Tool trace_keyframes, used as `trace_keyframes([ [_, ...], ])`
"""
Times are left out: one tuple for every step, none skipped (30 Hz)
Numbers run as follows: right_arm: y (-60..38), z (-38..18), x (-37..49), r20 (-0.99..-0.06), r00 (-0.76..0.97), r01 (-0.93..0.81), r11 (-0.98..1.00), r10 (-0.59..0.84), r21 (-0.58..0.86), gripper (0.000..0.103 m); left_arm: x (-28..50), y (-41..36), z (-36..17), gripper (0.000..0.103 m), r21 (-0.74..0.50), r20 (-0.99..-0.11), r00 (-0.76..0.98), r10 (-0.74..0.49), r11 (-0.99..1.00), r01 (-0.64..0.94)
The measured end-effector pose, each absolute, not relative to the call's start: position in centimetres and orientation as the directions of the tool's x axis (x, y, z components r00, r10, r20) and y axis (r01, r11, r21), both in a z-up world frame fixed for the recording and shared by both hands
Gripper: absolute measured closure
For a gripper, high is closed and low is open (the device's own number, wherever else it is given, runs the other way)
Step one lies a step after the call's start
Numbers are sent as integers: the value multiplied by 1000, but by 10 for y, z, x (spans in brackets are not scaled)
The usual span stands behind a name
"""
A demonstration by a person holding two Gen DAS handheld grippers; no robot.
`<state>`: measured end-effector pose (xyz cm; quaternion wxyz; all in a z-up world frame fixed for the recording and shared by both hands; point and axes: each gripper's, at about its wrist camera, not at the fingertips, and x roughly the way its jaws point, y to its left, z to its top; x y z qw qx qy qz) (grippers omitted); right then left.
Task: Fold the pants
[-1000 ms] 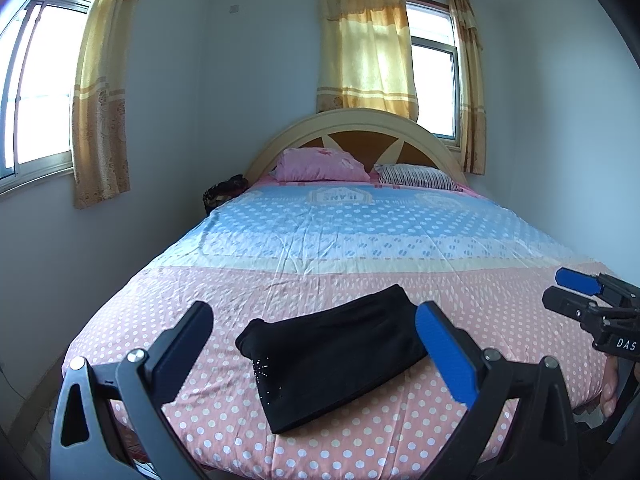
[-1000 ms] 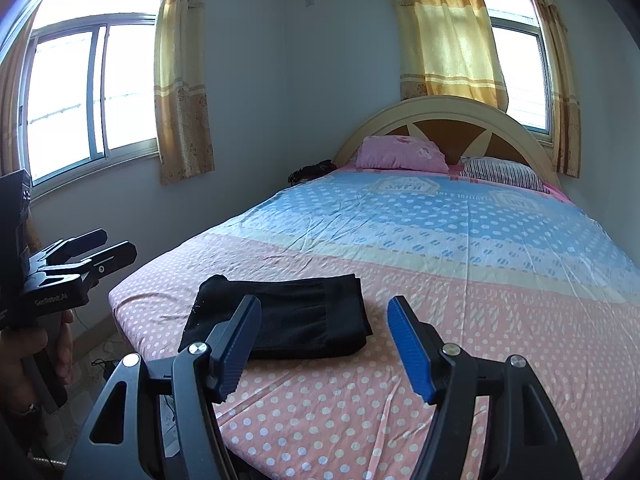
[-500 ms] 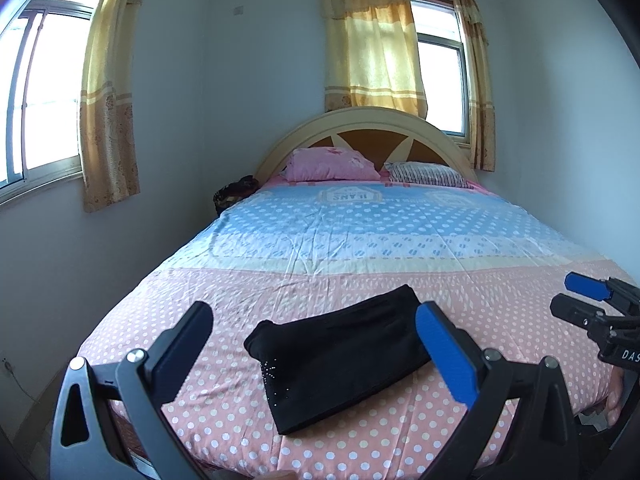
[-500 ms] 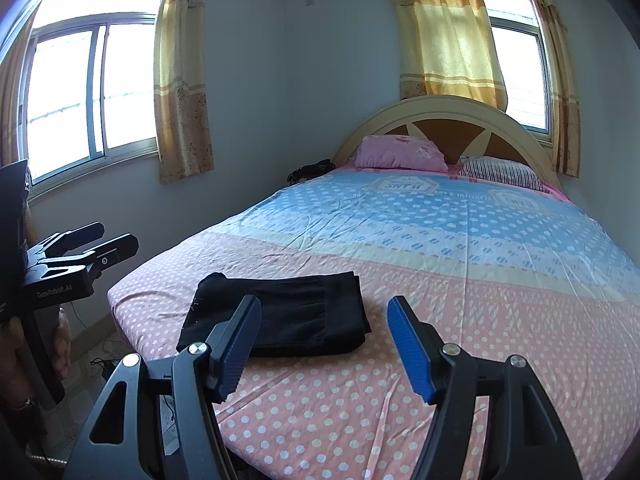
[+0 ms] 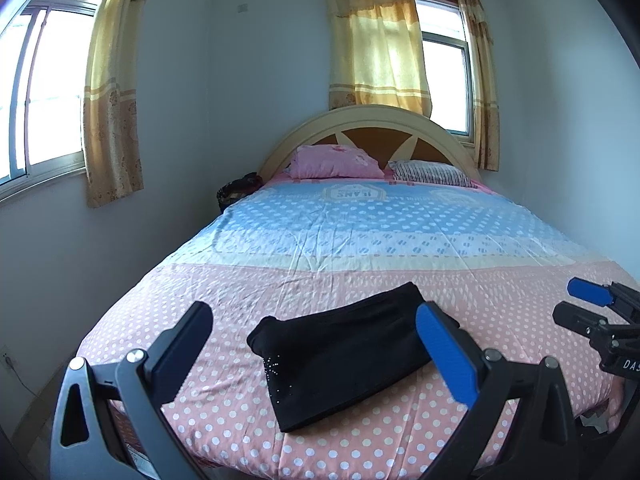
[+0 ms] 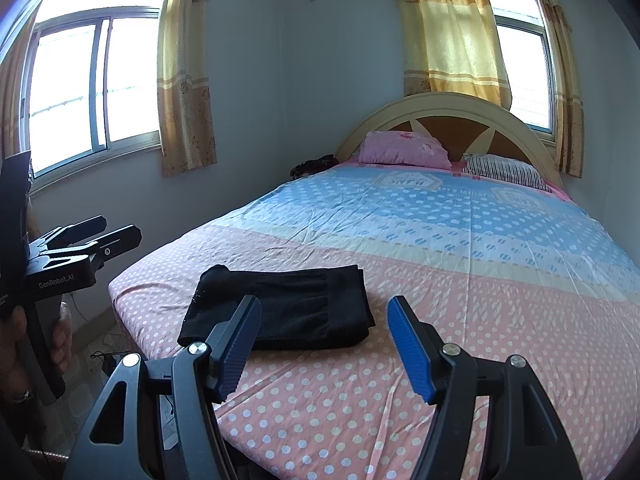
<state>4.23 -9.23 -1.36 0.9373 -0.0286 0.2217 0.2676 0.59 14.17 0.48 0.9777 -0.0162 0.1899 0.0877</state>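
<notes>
Little has been shifted since the earlier frames: only the left wrist view has been turned slightly. On the bed [image 5: 400, 248], folded black pants [image 5: 340, 356] are laid near the foot edge. Left gripper [image 5: 316, 332] and right gripper [image 6: 324, 332] are held wide apart, empty, short of the pants.

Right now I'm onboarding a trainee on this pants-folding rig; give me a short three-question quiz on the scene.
1. True or false: the black pants lie folded on the bed.
2. What do the right gripper jaws hold? A) pants B) pillow C) nothing
3. Which pillow lies nearer the side window: pink pillow or striped pillow?

Key: 1 true; 2 C; 3 pink pillow.
</notes>
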Motion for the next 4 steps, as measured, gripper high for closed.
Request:
trace_keyframes([
  [-92,-14,42,-432,759,-513,856,488,66,36,5,141,5,0,3,-370,914,166,984,-177],
  [-93,-14,43,-432,759,-511,857,487,67,36,5,141,5,0,7,-366,915,167,984,-177],
  [-93,-14,43,-433,759,-510,857,486,68,36,4,140,5,0,11,-363,916,170,984,-179],
  [-95,-15,43,-432,760,-509,858,485,69,36,4,140,5,0,14,-360,917,171,984,-178],
])
